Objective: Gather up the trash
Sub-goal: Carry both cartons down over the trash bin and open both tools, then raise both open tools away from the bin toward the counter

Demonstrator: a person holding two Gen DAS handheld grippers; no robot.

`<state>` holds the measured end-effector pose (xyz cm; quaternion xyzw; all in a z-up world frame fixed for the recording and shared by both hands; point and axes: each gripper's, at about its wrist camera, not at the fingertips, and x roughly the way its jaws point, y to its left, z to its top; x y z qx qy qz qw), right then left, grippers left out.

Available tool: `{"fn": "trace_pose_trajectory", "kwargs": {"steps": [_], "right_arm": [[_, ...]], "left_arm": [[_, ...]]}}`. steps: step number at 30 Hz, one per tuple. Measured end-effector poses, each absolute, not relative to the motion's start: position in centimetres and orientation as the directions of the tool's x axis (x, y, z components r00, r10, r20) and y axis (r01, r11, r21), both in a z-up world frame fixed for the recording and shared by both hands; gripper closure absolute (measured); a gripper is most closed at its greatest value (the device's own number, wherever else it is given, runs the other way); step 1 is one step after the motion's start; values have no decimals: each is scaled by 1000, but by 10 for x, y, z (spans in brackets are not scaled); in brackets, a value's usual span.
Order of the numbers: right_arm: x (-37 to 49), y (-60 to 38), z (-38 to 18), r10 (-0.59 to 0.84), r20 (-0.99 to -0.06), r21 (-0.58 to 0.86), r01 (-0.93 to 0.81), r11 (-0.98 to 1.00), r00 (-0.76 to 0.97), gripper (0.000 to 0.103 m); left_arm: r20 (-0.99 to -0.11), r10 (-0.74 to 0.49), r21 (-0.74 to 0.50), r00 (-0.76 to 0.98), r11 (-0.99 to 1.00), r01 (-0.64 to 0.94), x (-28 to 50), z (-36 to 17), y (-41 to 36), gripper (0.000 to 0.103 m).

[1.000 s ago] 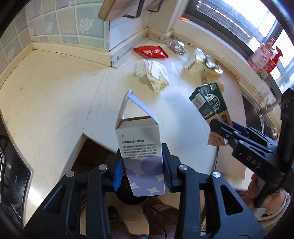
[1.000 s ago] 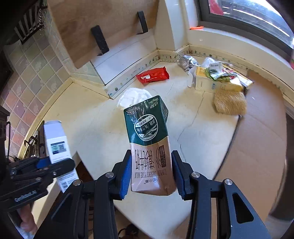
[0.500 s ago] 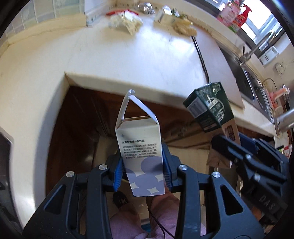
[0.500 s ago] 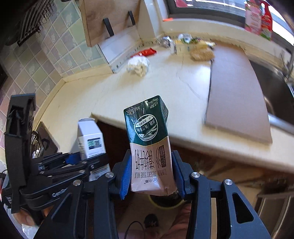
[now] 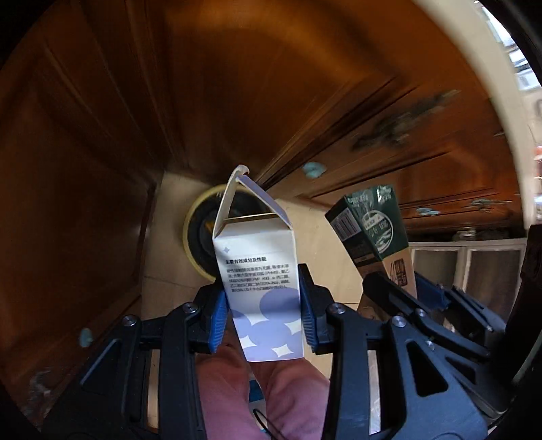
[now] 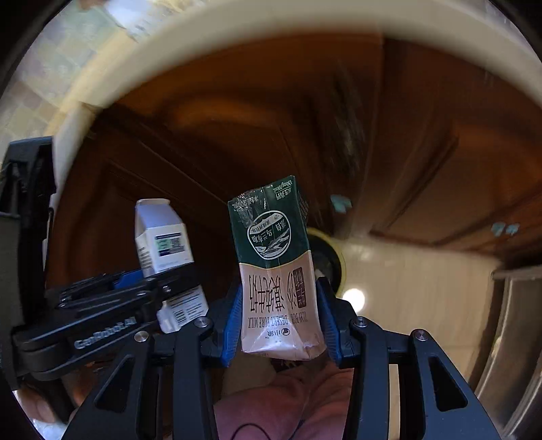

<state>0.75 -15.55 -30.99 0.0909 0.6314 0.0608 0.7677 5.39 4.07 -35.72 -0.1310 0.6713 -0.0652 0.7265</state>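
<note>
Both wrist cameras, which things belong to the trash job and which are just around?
Part of the job:
white carton in the left gripper
green milk carton in the right gripper
round bin on the floor

Just around:
wooden cabinet doors
countertop edge

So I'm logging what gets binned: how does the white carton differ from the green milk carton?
The white carton is white with pale purple circles; the green milk carton is dark green above, tan below. The white carton's gable top stands open, while the milk carton's top is folded flat. The milk carton's print reads upside down; the white carton's reads upright. Both are gripped between blue-padded jaws, one per gripper, near a yellow-rimmed bin.
</note>
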Motion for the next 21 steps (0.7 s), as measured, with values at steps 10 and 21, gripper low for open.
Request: {"fn": "trace_pose_trajectory", "kwargs": {"steps": [10, 21], "right_arm": [[-6, -164, -435, 249, -967, 250, 4, 968, 59, 61], [8, -151, -463, 319, -948, 319, -15, 948, 16, 48]], "left_arm": [[-969, -244, -245, 21, 959, -141, 56, -478, 44, 66], [-981, -184, -190, 54, 970, -152, 57, -497, 65, 16]]}}
